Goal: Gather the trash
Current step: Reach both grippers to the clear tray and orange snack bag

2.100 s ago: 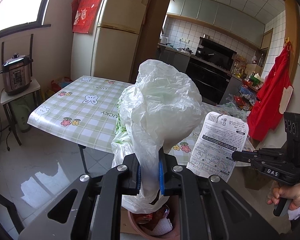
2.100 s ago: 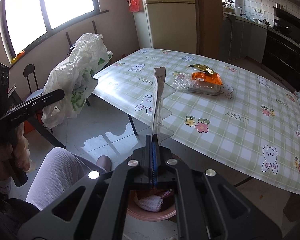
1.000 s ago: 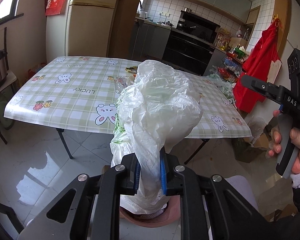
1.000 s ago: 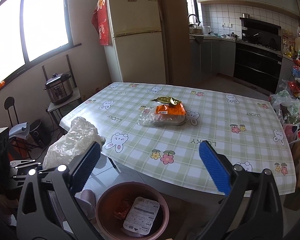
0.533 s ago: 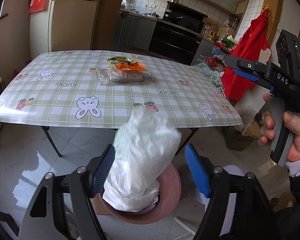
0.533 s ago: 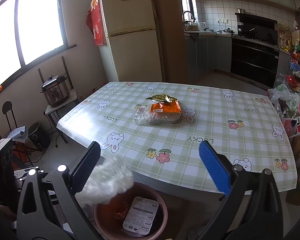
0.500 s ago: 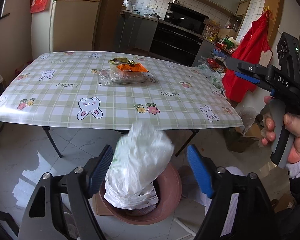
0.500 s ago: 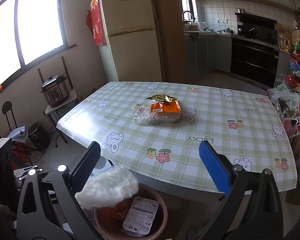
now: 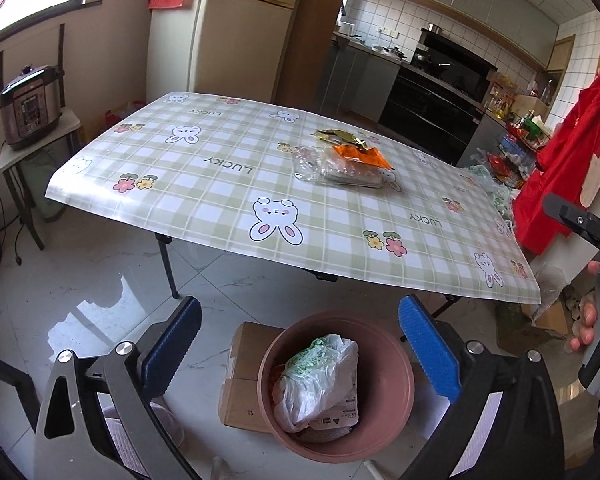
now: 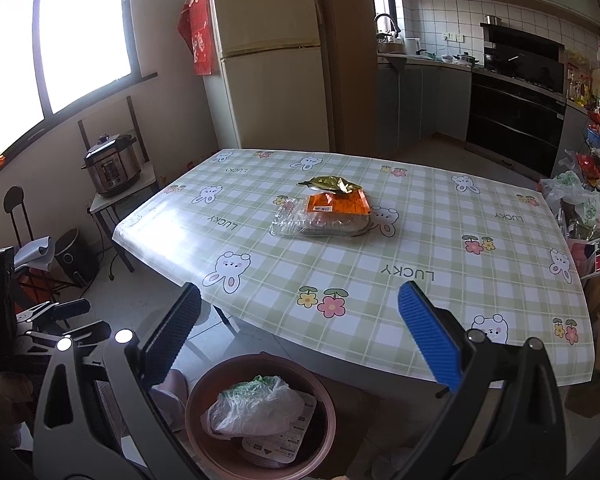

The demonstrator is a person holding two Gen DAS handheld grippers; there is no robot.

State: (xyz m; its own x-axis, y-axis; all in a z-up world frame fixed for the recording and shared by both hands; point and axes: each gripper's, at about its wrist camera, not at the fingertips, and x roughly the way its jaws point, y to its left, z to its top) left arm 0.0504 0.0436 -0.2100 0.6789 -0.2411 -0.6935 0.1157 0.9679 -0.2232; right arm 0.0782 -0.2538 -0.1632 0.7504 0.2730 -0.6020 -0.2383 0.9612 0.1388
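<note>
Now the crumpled white plastic bag [image 9: 318,376] with green print lies inside the pinkish-brown bin [image 9: 388,412] on the floor, atop a printed wrapper. Left gripper [image 9: 300,354] fingers are spreading wide above it, nothing between them. Right gripper [image 10: 300,344] fingers gape empty too. Only the left view shows the cardboard box [image 9: 240,376] beside the bin.

Printed packet [image 9: 336,414] in bin [image 9: 400,384], mostly hidden under plastic bag [image 9: 320,376]
</note>
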